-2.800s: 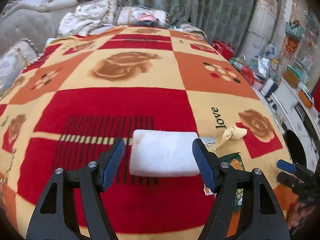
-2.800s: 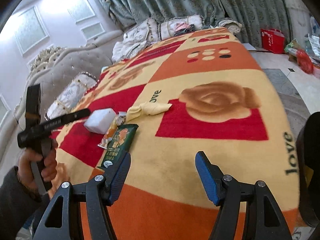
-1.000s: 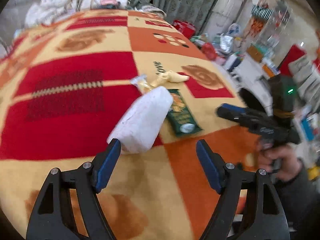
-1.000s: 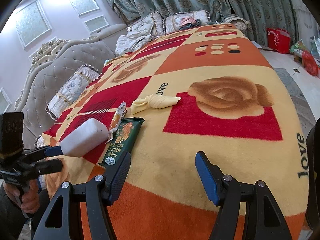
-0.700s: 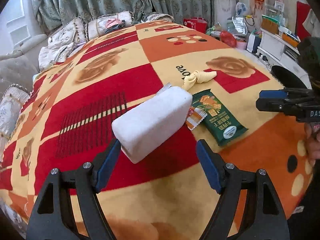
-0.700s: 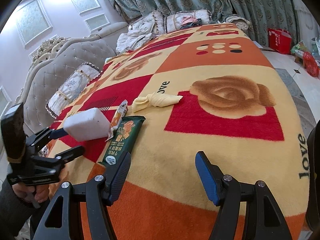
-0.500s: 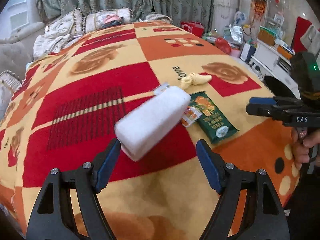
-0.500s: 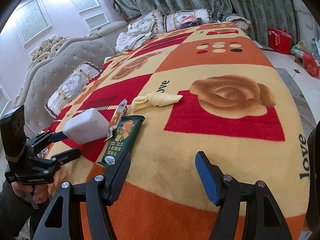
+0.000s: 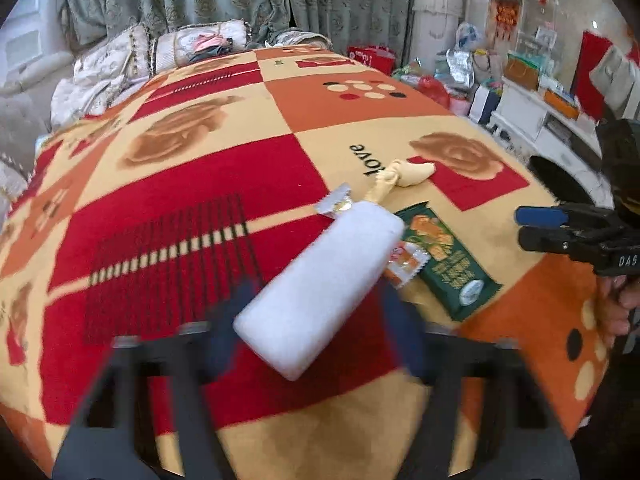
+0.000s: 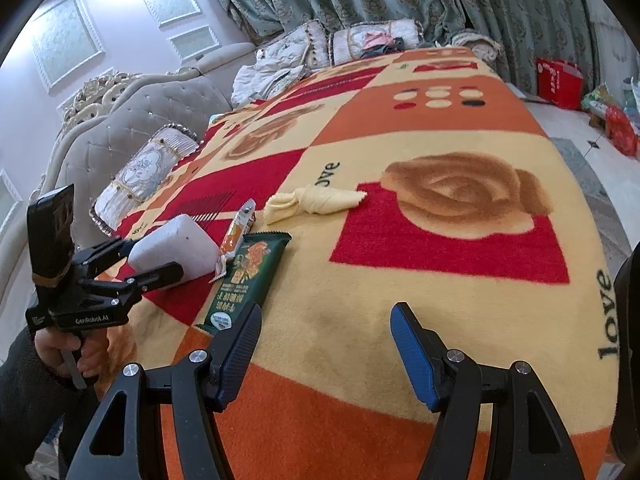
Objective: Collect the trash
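Observation:
A white foam block [image 9: 320, 280] lies on the patterned blanket [image 9: 180, 208], its near end between the fingers of my left gripper [image 9: 312, 320]. Those jaws are closing and blurred; the pads flank the block, and a narrow gap shows on the right side. In the right wrist view the left gripper [image 10: 154, 258] straddles the block [image 10: 176, 246]. Beside it lie an orange sachet [image 10: 238, 234], a green snack wrapper [image 10: 244, 280] and a twisted yellow wrapper [image 10: 316, 202]. My right gripper [image 10: 326, 316] hovers open over the blanket, nothing between its fingers.
The bed's foot edge runs under both grippers. Pillows [image 10: 360, 42] and a padded headboard [image 10: 120, 132] stand far and left. A red bag [image 10: 558, 78] sits on the floor, and a white cabinet [image 9: 552, 120] with clutter stands to the right. A dark round object [image 10: 628, 320] is at the right edge.
My left gripper's jaws have narrowed around the foam block's near end, and it has shifted slightly closer. The right gripper has not moved.

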